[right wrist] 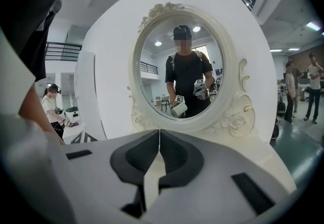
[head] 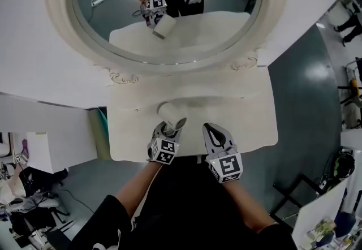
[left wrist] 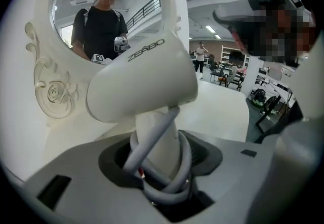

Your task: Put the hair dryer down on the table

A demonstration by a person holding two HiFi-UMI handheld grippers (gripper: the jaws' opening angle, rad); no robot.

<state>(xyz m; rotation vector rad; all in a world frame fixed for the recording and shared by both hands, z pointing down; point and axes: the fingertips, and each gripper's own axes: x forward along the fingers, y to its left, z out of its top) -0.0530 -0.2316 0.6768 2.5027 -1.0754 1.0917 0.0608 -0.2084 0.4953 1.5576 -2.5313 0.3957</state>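
Note:
The white hair dryer [head: 168,113] is over the front left part of the white dressing table [head: 243,107]. My left gripper [head: 168,130] is shut on its handle. In the left gripper view the dryer's barrel [left wrist: 143,80] points left and up, and a grey cord [left wrist: 167,180] is wound round the handle between the jaws of the left gripper [left wrist: 159,170]. I cannot tell whether the dryer touches the tabletop. My right gripper [head: 214,132] hovers at the table's front edge, shut and empty. In the right gripper view the right gripper's [right wrist: 159,139] jaw tips meet.
An oval mirror [head: 169,11] in an ornate white frame [right wrist: 238,111] stands at the back of the table and reflects me and both grippers. White partition panels [head: 39,90] stand to the left. Dark floor [head: 305,90] lies to the right, and people stand far off [right wrist: 311,91].

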